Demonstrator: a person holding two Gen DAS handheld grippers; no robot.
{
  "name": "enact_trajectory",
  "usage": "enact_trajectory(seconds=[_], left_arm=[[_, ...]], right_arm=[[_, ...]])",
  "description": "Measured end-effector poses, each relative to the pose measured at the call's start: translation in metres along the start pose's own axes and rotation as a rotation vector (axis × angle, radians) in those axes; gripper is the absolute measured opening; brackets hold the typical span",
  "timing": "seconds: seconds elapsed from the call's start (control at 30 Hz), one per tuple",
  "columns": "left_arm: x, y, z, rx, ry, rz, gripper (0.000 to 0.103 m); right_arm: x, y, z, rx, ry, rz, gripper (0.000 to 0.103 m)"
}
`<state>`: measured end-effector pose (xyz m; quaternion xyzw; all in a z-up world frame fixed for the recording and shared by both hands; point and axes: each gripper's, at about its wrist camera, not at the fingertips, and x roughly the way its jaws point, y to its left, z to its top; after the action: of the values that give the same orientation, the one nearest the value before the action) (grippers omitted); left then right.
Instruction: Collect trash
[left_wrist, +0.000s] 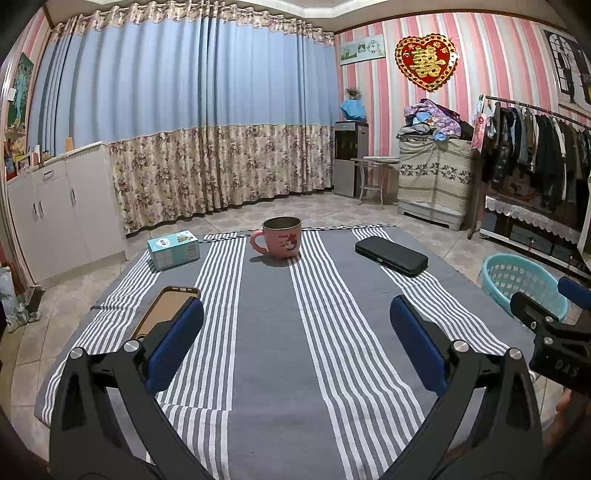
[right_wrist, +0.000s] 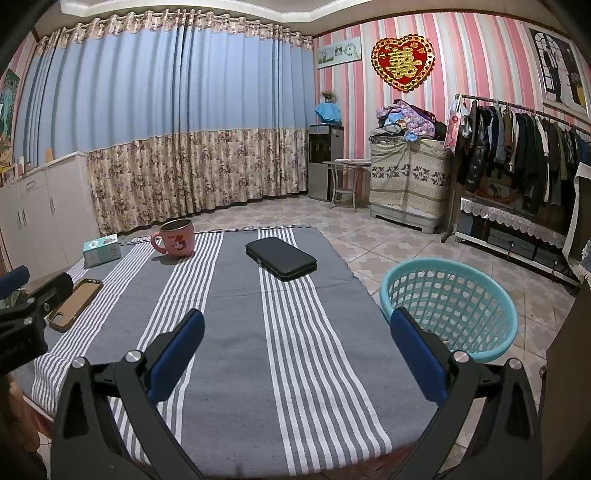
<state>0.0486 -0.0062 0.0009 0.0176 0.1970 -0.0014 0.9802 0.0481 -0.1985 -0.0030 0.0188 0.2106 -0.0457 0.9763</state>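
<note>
Even, cool indoor light from overhead; the pink cartoon mug casts a soft near-side shadow. Focus is sharp, while fisheye curvature bends and darkens the edges.

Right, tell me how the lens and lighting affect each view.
Left wrist view: fisheye bends the curtain edges and darkens corners; the pink mug is sharp and casts a soft shadow toward the camera. Right wrist view: same barrel bend; the turquoise basket is crisp, evenly lit, no glare.

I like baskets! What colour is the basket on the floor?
The basket is light turquoise with a lattice of holes, clearest in the right wrist view.
</note>
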Motion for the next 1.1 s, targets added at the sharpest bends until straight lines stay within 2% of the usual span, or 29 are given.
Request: enact_trajectory(seconds=[1.1], left_arm=[[-0.0007, -0.0016, 0.0008, 0.003, -0.003, -0.001, 0.098]], right_arm=[[-0.0002, -0.0017, -0.0017, 0.001, -0.001, -0.002, 0.098]])
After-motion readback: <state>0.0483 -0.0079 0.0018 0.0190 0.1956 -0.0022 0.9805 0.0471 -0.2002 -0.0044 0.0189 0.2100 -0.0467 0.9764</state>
